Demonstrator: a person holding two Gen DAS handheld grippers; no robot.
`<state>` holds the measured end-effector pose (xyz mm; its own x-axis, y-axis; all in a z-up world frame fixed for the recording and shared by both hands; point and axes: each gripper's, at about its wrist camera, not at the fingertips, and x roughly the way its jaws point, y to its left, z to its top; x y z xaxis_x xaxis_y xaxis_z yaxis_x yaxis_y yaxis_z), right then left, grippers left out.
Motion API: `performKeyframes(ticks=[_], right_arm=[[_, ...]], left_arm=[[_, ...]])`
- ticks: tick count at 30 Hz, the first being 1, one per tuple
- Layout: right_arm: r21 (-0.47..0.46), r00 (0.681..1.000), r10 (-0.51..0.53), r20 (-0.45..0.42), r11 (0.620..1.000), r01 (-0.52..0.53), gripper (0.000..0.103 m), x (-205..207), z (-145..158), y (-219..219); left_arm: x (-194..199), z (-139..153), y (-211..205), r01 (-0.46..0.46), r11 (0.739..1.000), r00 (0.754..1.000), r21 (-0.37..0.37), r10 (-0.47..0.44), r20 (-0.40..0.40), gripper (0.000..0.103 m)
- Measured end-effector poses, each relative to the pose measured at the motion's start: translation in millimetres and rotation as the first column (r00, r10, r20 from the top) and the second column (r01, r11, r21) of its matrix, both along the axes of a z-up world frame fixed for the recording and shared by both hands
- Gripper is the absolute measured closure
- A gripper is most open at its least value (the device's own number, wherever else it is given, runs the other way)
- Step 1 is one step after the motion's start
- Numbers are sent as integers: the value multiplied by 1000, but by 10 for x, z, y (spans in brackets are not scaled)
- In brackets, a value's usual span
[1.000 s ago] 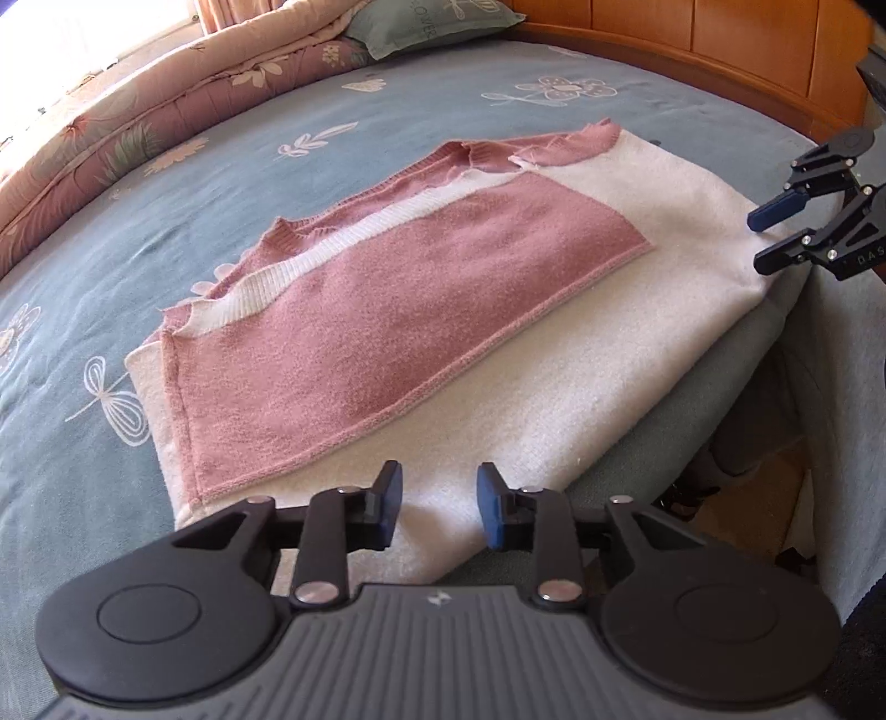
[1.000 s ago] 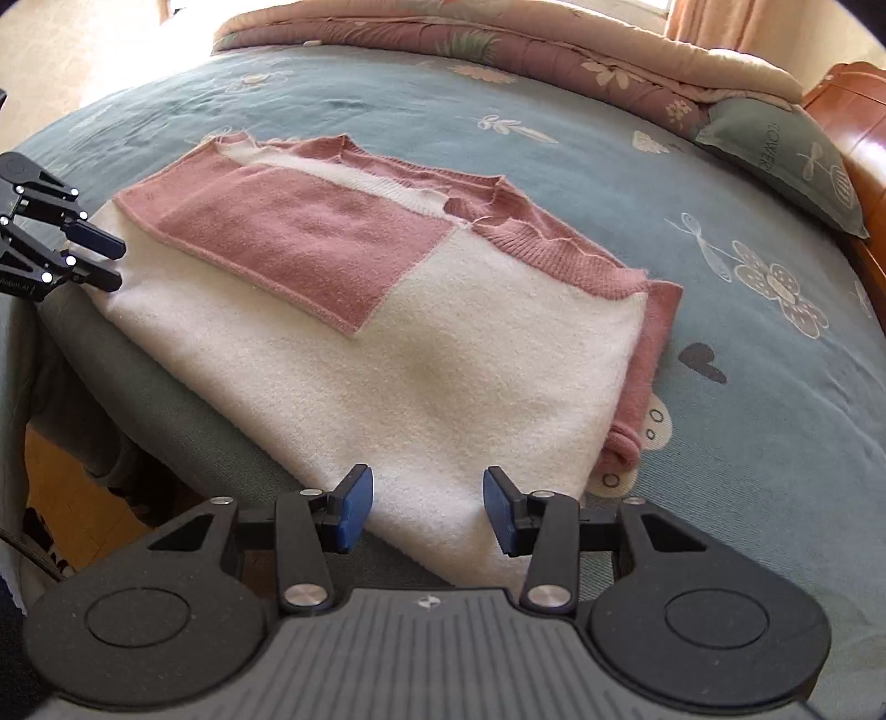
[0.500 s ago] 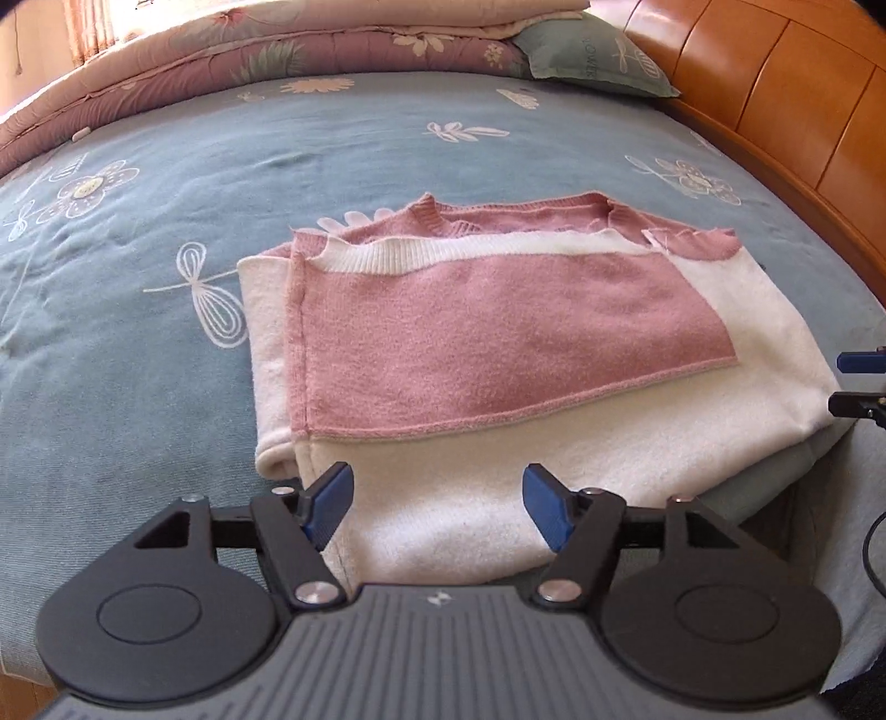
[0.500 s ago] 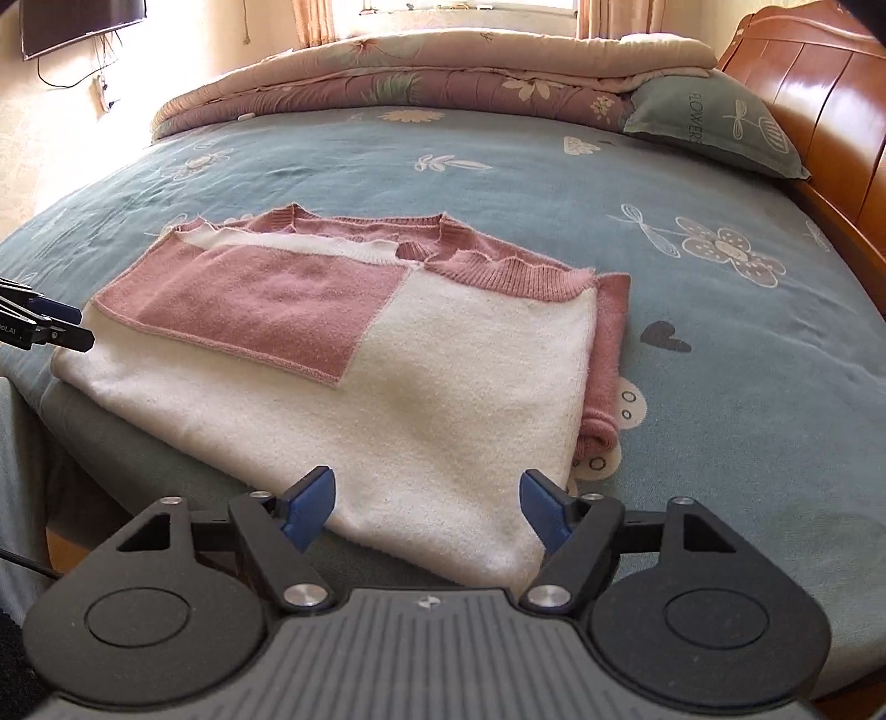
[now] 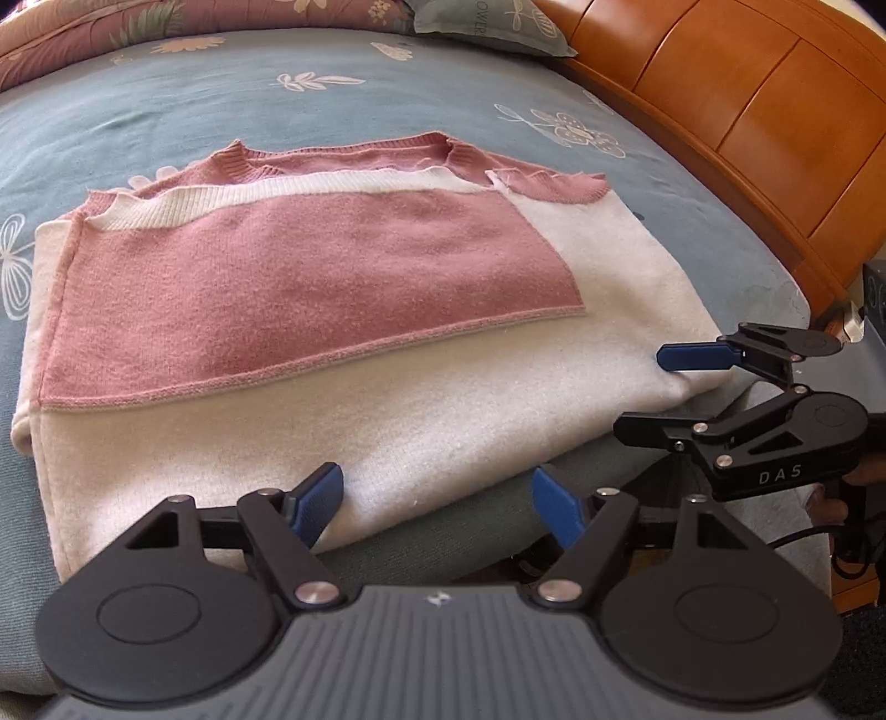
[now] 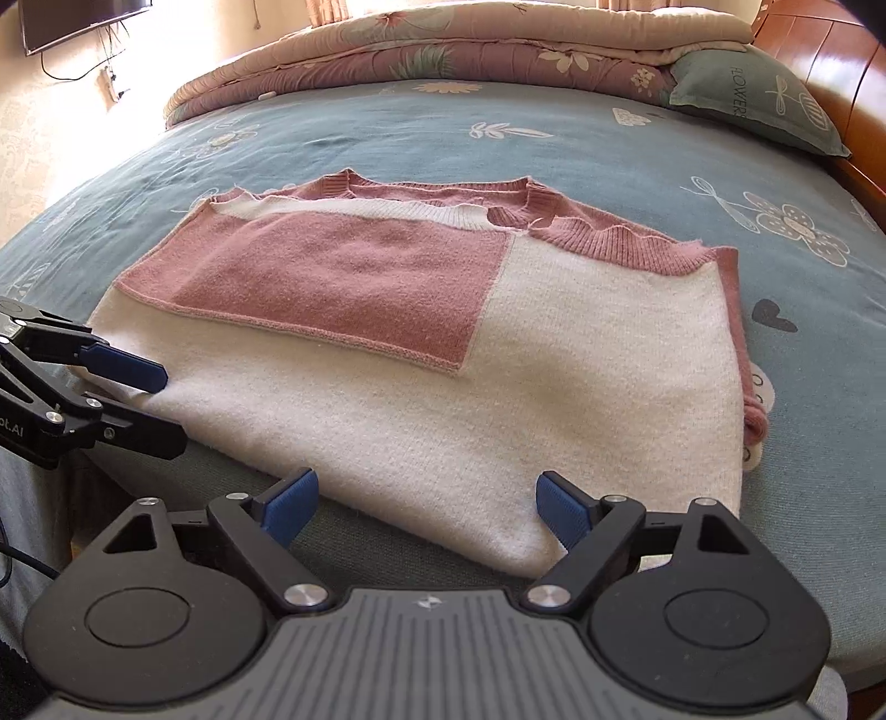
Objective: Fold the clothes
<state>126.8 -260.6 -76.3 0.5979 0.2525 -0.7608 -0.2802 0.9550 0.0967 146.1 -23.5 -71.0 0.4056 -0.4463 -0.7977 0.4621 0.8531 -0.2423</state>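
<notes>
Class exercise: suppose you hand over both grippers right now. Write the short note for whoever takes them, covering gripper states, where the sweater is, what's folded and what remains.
Left gripper: open, holding nothing, jaws just opened wider, at the sweater's near hem.
Right gripper: open, holding nothing, jaws also just opened wider, at the near right corner.
Sweater: pink-and-white, flat on the blue bedsheet at the bed's near edge.
Done: pink sleeve panel folded across the front.
Left: probably grip the near hem and fold it toward the collar.

Pillow (image 5: 487, 25) cropped, lettering perhaps unreadable
</notes>
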Motion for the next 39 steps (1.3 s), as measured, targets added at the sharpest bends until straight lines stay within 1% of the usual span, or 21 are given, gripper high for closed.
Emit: performKeyframes(ticks=[2, 4, 5, 7, 8, 10, 13, 16, 18, 19, 21, 22, 26, 28, 30, 32, 33, 35, 37, 39], right_arm=[[27, 1000, -18, -2, 999, 18, 11, -40, -8, -63], [41, 999, -36, -2, 999, 36, 7, -56, -20, -103], [39, 999, -37, -1, 999, 37, 7, -59, -31, -99], [36, 999, -41, 0, 999, 41, 6, -66, -54, -91], [33, 999, -42, 1, 999, 41, 5, -69, -62, -86], [19, 999, -32, 12, 999, 32, 5, -84, -45, -57], [42, 1000, -22, 18, 999, 22, 5, -96, -2, -43], [77, 999, -5, 34, 997, 2, 5, -81, 62, 6], [69, 999, 5, 45, 998, -8, 4, -84, 90, 54], [58, 999, 8, 49, 998, -11, 4, -88, 98, 76], [27, 999, 11, 52, 1000, -12, 4, -118, 91, 87], [19, 999, 8, 51, 1000, -9, 4, -137, 84, 68], [25, 998, -32, 61, 999, 31, 3, -180, 102, -73], [34, 995, -69, 69, 997, 67, 1, -160, 114, -149], [23, 993, -106, 57, 994, 105, 1, -137, 77, -200], [-3, 992, -127, 27, 992, 127, 1, -137, -6, -227], [-6, 991, -130, 15, 992, 130, 1, -154, -44, -241], [2, 991, -132, 5, 991, 132, 0, -194, -80, -271], [26, 991, -132, 21, 991, 131, 0, -195, -22, -303], [44, 990, -132, 53, 991, 129, 0, -167, 67, -330]], left_arm=[[-4, 113, 122, -27, 1000, 999, 2, 27, 25, 25], [81, 163, 321, -91, 996, 995, 0, 91, 27, 22], [137, 145, 408, -130, 991, 991, 9, 130, 13, 22], [213, 38, 579, -220, 974, 974, 62, 222, -45, 23], [219, 6, 653, -243, 967, 967, 72, 247, -58, 24], [181, 68, 708, -239, 970, 969, 45, 241, -48, 23], [178, 187, 689, -240, 970, 971, 27, 241, -16, 23], [227, 225, 575, -207, 978, 978, -29, 206, -24, 23], [217, 158, 465, -180, 982, 983, -54, 177, -49, 22], [210, 99, 412, -176, 983, 983, -44, 173, -64, 22], [207, -31, 351, -194, 981, 975, 4, 193, -111, 23], [194, -61, 335, -196, 980, 974, 18, 197, -116, 23], [195, 109, 324, -180, 984, 982, -8, 179, -66, 22], [236, 168, 285, -176, 984, 984, -12, 176, -38, 20], [265, 145, 233, -174, 985, 984, -12, 174, -41, 20], [257, 39, 190, -178, 984, 982, -10, 176, -73, 20], [243, -27, 176, -181, 983, 980, -4, 180, -89, 20], [205, -92, 154, -180, 984, 980, 10, 180, -90, 20], [212, -33, 142, -165, 986, 983, 9, 165, -86, 20], [241, 69, 141, -156, 988, 986, -2, 156, -51, 20]])
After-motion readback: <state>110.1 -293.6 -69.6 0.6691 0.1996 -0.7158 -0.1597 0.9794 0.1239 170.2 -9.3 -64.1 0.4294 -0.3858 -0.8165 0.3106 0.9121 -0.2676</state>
